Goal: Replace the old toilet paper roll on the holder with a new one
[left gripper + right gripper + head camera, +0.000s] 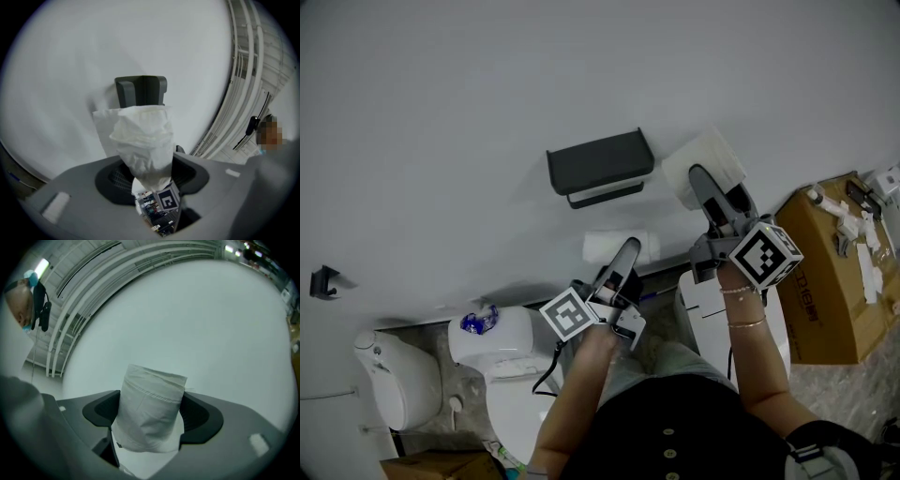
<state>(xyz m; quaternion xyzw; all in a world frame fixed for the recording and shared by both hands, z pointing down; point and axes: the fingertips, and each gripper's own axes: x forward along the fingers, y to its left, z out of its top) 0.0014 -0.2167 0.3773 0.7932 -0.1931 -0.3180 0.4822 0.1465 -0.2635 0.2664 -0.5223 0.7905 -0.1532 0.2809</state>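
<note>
White full toilet paper roll (694, 150) sits clamped in the wide-spread right tongs (709, 187), right of the dark grey wall holder (600, 167) at centre; left tongs (623, 255) pinch a squashed white roll (605, 246) below it.

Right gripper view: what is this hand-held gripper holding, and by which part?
The right hand-held gripper holds a white toilet paper roll, gripped across its curved sides, with one jaw on each side.
</note>
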